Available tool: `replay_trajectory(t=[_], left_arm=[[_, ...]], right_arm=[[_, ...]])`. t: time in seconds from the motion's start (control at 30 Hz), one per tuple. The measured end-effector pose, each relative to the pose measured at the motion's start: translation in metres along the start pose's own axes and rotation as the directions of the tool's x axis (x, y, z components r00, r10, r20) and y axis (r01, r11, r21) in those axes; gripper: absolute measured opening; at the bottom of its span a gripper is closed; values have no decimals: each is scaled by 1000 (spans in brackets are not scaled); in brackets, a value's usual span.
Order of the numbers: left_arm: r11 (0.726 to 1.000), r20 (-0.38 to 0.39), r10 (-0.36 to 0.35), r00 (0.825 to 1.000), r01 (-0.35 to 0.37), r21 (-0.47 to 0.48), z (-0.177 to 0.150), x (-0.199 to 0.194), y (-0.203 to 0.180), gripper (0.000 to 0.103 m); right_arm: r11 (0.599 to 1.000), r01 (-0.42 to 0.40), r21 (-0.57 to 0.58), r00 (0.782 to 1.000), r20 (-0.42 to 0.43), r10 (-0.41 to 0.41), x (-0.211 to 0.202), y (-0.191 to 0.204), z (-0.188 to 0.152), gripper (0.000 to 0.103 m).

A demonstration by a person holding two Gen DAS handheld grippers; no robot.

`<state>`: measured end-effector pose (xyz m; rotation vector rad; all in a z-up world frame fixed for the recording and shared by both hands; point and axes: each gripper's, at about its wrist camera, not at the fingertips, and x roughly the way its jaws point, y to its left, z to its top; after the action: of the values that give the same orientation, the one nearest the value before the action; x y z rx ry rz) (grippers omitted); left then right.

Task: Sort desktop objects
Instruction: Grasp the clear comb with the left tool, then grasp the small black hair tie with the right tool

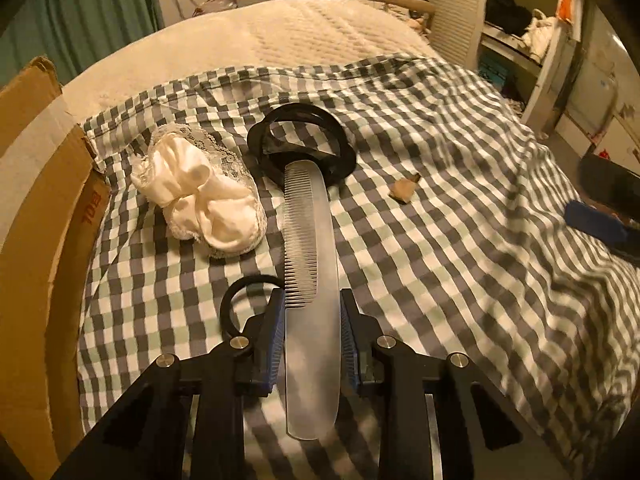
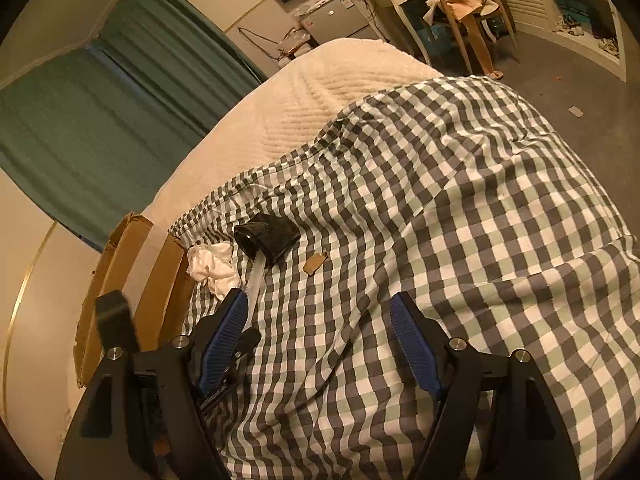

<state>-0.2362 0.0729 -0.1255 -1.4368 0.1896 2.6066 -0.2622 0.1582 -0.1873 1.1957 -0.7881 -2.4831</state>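
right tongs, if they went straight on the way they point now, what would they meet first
Likely just the checked cloth: the open right tongs point across bare, rumpled fabric. The comb and cardboard scrap lie off to the left.

left tool: matte black angular frame | fingers lined with blue ribbed pads | four round silver screw heads on the link arms | triangular cut-outs in the outer arms || right tool: same black frame | blue ribbed fingers | silver screws at the pivots
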Motion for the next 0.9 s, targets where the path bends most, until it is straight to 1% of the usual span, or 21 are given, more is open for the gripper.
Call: replay_trajectory(t=[0.1, 0.17, 0.23, 0.33, 0.47, 0.53, 0.6, 0.63, 0.67, 0.7, 0.77, 0.8, 0.9], left_arm=[[1000, 3, -1, 1000, 1, 5, -6, -12, 3, 26], [999, 15, -21, 1000, 21, -34, -9, -22, 12, 26], [994, 15, -56, 998, 57, -89, -13, -34, 22, 26], [981, 23, -102, 995, 104, -163, -17, -52, 37, 26], [963, 45, -144, 989, 150, -223, -25, -84, 57, 26], [959, 68, -129, 989, 142, -244, -29, -94, 69, 26], [963, 72, -86, 994, 102, -251, -31, -96, 76, 26], [958, 80, -64, 995, 84, -273, -34, -97, 82, 26], [948, 84, -59, 995, 82, -307, -35, -96, 88, 26], [939, 86, -51, 995, 77, -335, -37, -94, 95, 26], [935, 83, -29, 996, 57, -350, -38, -87, 101, 26], [938, 80, -21, 997, 47, -344, -39, -84, 101, 26], [952, 54, 8, 998, 9, -306, -41, -72, 96, 26]], right_arm=[[1000, -7, 4, 1000, -3, 7, 1, 0, -1, 73], [1000, -8, 3, 1000, -4, 8, 1, 1, -1, 73], [1000, -12, 0, 1000, -4, 12, 0, 2, -1, 73], [1000, -13, -14, 1000, -4, 13, 0, 5, -2, 73], [999, -8, -40, 1000, -15, 7, 4, 11, -5, 73], [998, -11, -68, 1000, -24, 9, 8, 18, -8, 73], [991, -24, -131, 999, -38, 20, 14, 32, -15, 73], [985, -30, -170, 999, -47, 23, 19, 41, -19, 73], [976, -39, -214, 998, -58, 27, 23, 51, -24, 73], [962, -50, -269, 997, -70, 32, 29, 63, -30, 73], [932, -77, -354, 994, -106, 42, 43, 82, -41, 73], [914, -98, -394, 990, -129, 50, 53, 92, -47, 73], [868, -114, -484, 983, -181, 28, 84, 112, -55, 73]])
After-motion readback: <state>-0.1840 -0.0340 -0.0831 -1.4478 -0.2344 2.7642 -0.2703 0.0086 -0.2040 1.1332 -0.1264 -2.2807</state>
